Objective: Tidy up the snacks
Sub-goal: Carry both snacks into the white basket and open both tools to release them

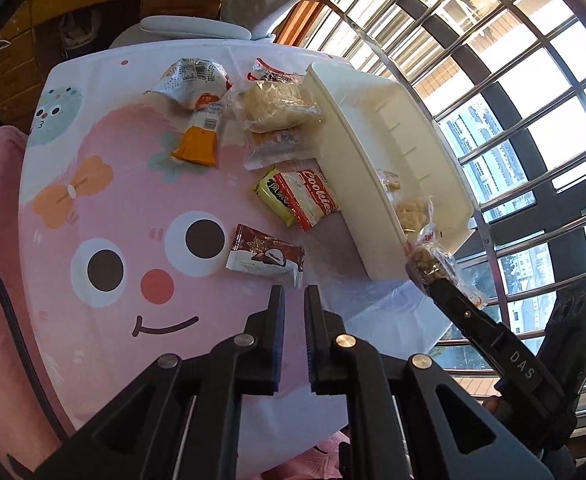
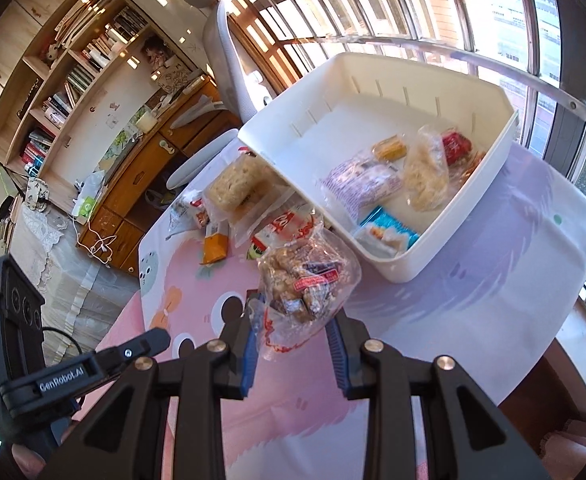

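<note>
My right gripper [image 2: 293, 320] is shut on a clear bag of brown nut brittle [image 2: 305, 280], held above the table just in front of the white bin's [image 2: 445, 258] near corner. The bin holds several snacks, among them a blue packet [image 2: 389, 232] and a pale puffed-rice bag [image 2: 427, 176]. From the left wrist view the right gripper [image 1: 437, 284] and its bag [image 1: 429, 260] hang by the bin's [image 1: 357, 184] near end. My left gripper [image 1: 295, 300] is shut and holds nothing, just short of a brown chocolate packet [image 1: 265, 256]. A Cookies packet [image 1: 313, 196] lies beside the bin.
More snacks lie on the pink cartoon tablecloth [image 1: 133, 208]: an orange packet [image 1: 201, 140], a white packet [image 1: 193, 80], a rice-cake bag [image 1: 277, 106]. A grey chair [image 1: 197, 28] stands at the far end. Barred windows [image 1: 513, 100] run along the right, past the table edge.
</note>
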Demonstrator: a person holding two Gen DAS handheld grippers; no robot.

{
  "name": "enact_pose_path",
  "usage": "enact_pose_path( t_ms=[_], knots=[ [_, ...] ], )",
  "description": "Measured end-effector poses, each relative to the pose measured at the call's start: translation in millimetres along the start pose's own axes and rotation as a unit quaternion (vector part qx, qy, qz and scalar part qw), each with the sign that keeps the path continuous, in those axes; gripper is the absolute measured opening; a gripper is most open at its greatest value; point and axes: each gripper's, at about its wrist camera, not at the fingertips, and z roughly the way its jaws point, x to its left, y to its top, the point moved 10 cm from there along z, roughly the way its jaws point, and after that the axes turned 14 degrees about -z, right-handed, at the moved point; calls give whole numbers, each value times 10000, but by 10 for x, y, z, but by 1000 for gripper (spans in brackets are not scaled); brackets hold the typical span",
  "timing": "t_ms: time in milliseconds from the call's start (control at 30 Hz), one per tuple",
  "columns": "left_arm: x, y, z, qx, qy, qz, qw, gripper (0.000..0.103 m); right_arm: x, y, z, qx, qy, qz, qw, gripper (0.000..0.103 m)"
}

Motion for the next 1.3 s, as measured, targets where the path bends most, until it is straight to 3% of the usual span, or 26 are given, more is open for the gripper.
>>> enact_pose_path(
  t_ms=[667, 733, 800, 933, 1300],
  knots=[
    [-213, 71, 236, -432, 862, -487, 9942, 32, -604, 632, 151, 552, 154, -653, 9962, 32],
    [-209, 80, 240, -480, 880, -600, 9932, 44, -649, 685, 185, 603, 168, -668, 9958, 40],
    [-201, 87, 237, -533, 900, -714, 9920, 54, -679, 720, 217, 653, 185, -692, 9953, 40],
    [-184, 89, 213, -620, 929, -822, 9903, 66, -686, 762, 269, 781, 251, -742, 9939, 40],
    [33, 84, 138, -596, 1215, -671, 9885, 71, -506, 663, 316, 1247, 273, -636, 9898, 40]
  ],
)
